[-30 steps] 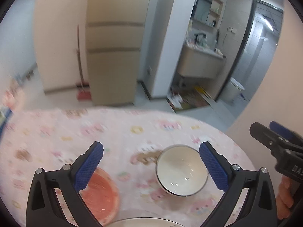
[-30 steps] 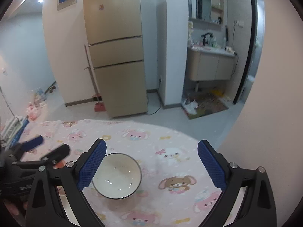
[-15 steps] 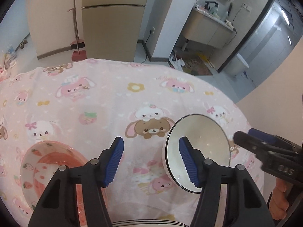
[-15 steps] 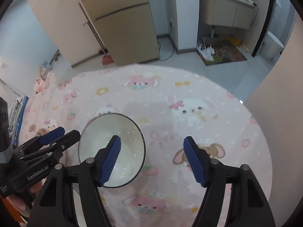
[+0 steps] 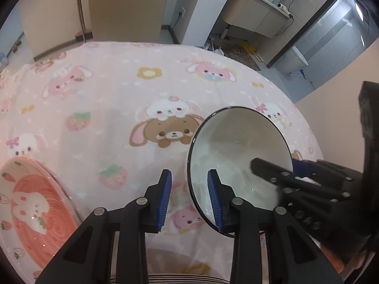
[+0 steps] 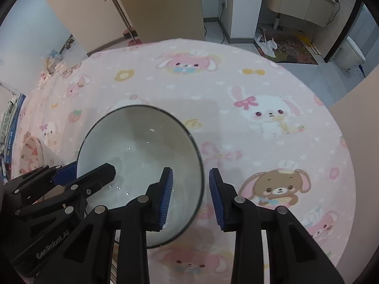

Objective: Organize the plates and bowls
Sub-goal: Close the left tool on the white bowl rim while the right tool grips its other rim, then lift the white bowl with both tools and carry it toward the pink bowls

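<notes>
I am closing both pairs of fingers on opposite rims of the white bowl (image 5: 239, 156): the left gripper (image 5: 189, 196) straddles its left wall, the right gripper (image 6: 190, 195) its right wall, and neither pair is pressing yet, as far as I can tell. The bowl is sitting on the table (image 6: 260, 123) under a pink cartoon cloth. It looks like glazed ceramic, so I am expecting it stiff, slick, fairly heavy and chippable. The thin dark-edged rim is the place to pinch. A strawberry plate (image 5: 30, 203) is lying to the left.
</notes>
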{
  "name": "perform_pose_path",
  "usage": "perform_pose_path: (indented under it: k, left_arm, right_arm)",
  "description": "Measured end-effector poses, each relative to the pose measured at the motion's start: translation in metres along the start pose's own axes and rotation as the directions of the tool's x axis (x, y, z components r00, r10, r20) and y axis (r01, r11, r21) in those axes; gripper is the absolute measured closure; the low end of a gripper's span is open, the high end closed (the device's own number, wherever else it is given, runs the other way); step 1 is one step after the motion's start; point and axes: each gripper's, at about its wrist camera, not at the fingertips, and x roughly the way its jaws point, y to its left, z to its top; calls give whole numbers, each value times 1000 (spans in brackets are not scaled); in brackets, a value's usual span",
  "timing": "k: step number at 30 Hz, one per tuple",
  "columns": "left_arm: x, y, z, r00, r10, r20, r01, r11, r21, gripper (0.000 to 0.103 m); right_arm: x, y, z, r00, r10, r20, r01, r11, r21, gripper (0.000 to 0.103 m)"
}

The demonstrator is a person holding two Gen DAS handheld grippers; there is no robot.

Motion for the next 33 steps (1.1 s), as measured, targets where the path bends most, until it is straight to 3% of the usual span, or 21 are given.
perform_pose_path:
  k: [4, 12, 13, 14, 19, 33]
  left_arm:
    - [5, -4, -4, 1000, 25, -13, -25, 1000, 18, 70]
    - [7, -2, -4, 1000, -9, -27, 9, 1000, -2, 71]
    - [7, -2, -4, 1000, -22, -23, 22, 1000, -3, 78]
    - [7, -2, -5, 999, -30, -20, 30, 1000, -1, 79]
    - [7, -10, -7, 999, 53, -7, -53, 997, 64, 81]
    - [1, -2, -5, 998, 57, -12, -56, 998, 35, 83]
  right_arm:
    - [12, 10, 0, 999, -33, -26, 32, 998, -47, 74]
    - [12, -1, 0, 999, 31, -29, -31, 999, 16, 75]
    - [12, -2, 0, 999, 34, -26, -33, 999, 26, 77]
    - [12, -2, 0, 999, 38, -23, -37, 999, 32, 78]
    - [6, -8, 2, 996, 85, -2, -85, 995, 52, 89]
    - [8, -8, 3, 991, 134, -15, -132, 987, 86, 91]
